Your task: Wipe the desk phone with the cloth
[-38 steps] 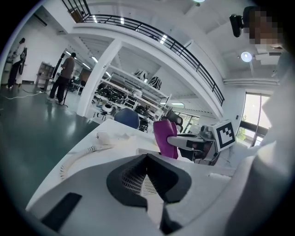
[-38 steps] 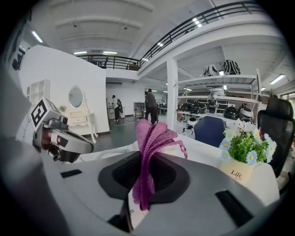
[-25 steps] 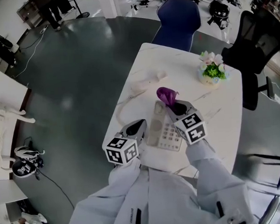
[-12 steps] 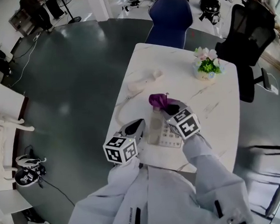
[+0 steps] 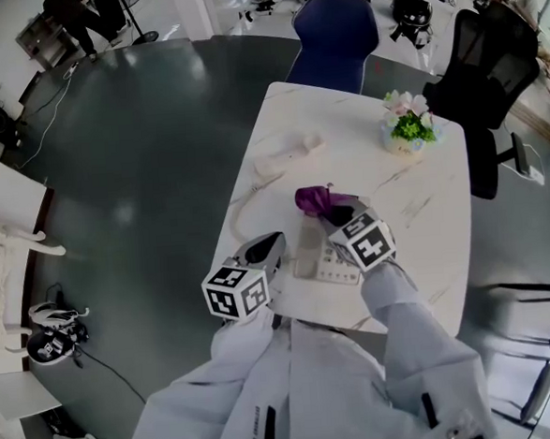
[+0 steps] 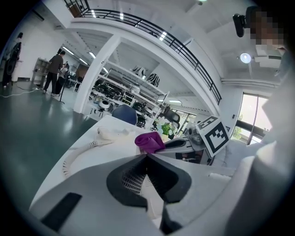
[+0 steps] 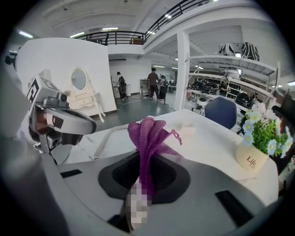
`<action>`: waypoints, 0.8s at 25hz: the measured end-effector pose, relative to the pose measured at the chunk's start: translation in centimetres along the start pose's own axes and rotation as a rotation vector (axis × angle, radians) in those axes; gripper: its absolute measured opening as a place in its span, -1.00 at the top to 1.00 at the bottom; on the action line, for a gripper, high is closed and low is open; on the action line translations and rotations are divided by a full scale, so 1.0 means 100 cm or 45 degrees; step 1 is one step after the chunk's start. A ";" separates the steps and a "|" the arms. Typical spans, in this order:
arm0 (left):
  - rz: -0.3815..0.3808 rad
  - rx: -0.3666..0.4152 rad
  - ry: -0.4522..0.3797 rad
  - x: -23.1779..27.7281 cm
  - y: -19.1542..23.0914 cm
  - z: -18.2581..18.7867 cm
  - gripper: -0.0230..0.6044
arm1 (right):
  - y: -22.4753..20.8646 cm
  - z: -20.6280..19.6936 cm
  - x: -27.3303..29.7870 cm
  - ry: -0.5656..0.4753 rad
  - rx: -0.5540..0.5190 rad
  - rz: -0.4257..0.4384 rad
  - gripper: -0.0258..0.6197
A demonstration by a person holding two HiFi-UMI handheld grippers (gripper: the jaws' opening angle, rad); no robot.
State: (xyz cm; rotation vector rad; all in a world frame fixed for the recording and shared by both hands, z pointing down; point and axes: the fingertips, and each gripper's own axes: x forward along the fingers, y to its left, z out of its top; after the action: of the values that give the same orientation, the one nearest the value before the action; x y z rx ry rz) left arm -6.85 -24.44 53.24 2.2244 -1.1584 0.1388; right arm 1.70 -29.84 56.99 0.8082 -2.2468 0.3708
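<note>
The white desk phone (image 5: 317, 255) lies on the marble table (image 5: 424, 203), its base partly hidden by both grippers. Its handset (image 5: 287, 156) is off the base at the far left of the table, joined by a coiled cord (image 5: 239, 210). My right gripper (image 5: 335, 212) is shut on a purple cloth (image 5: 315, 199), and the bunched cloth (image 7: 149, 136) sticks out past the jaws over the phone's far end. My left gripper (image 5: 273, 241) is shut with nothing in it, its tips at the phone's left edge. In the left gripper view the cloth (image 6: 148, 142) shows just beyond my left gripper (image 6: 147, 156).
A small pot of flowers (image 5: 407, 126) stands at the table's far right. A blue chair (image 5: 334, 31) is at the far end and a black office chair (image 5: 486, 68) at the right. Dark floor lies left of the table edge, with people standing far off.
The right gripper and the cloth have shifted slightly left over the phone's far end. The left gripper has stayed put at the phone's left edge.
</note>
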 end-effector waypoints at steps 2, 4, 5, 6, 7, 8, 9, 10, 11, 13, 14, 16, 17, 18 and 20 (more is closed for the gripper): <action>0.000 -0.002 0.000 -0.002 0.000 -0.001 0.94 | 0.000 0.001 -0.002 -0.004 -0.013 -0.015 0.80; -0.005 0.000 0.002 -0.002 -0.001 -0.002 0.93 | 0.000 0.000 -0.003 -0.005 -0.019 -0.017 0.80; -0.008 0.002 0.003 -0.002 -0.003 -0.003 0.93 | 0.000 -0.001 -0.003 -0.007 -0.022 -0.018 0.79; -0.012 0.003 0.005 -0.002 -0.004 -0.004 0.93 | 0.001 -0.001 -0.004 -0.006 -0.027 -0.017 0.80; -0.014 0.004 0.007 -0.002 -0.005 -0.005 0.93 | 0.004 -0.003 -0.004 0.001 -0.033 -0.009 0.80; -0.015 0.004 0.008 -0.003 -0.006 -0.006 0.93 | 0.008 -0.006 -0.003 0.014 -0.040 0.001 0.80; -0.016 0.005 0.008 -0.004 -0.006 -0.006 0.93 | 0.011 -0.008 -0.002 0.025 -0.053 0.006 0.80; -0.016 0.005 0.007 -0.005 -0.007 -0.006 0.93 | 0.014 -0.010 -0.002 0.033 -0.069 0.005 0.80; -0.018 0.005 0.007 -0.006 -0.007 -0.006 0.93 | 0.015 -0.011 -0.002 0.038 -0.085 0.000 0.80; -0.020 0.006 0.005 -0.007 -0.008 -0.008 0.93 | 0.017 -0.012 -0.001 0.046 -0.114 -0.010 0.80; -0.021 0.006 0.005 -0.007 -0.008 -0.009 0.93 | 0.018 -0.013 -0.001 0.050 -0.127 -0.013 0.80; -0.019 0.004 0.004 -0.008 -0.009 -0.010 0.93 | 0.020 -0.016 0.000 0.062 -0.154 -0.016 0.80; -0.018 0.003 0.004 -0.009 -0.009 -0.011 0.93 | 0.021 -0.016 0.000 0.069 -0.169 -0.017 0.80; -0.017 0.001 0.003 -0.010 -0.010 -0.011 0.93 | 0.022 -0.017 0.000 0.075 -0.182 -0.018 0.80; -0.015 -0.002 0.000 -0.012 -0.010 -0.011 0.93 | 0.025 -0.018 -0.001 0.084 -0.196 -0.019 0.80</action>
State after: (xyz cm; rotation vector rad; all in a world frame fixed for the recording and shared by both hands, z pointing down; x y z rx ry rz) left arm -6.63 -22.54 53.17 2.2294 -1.1448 0.1335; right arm 1.08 -27.09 58.10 0.7217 -2.1764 0.2110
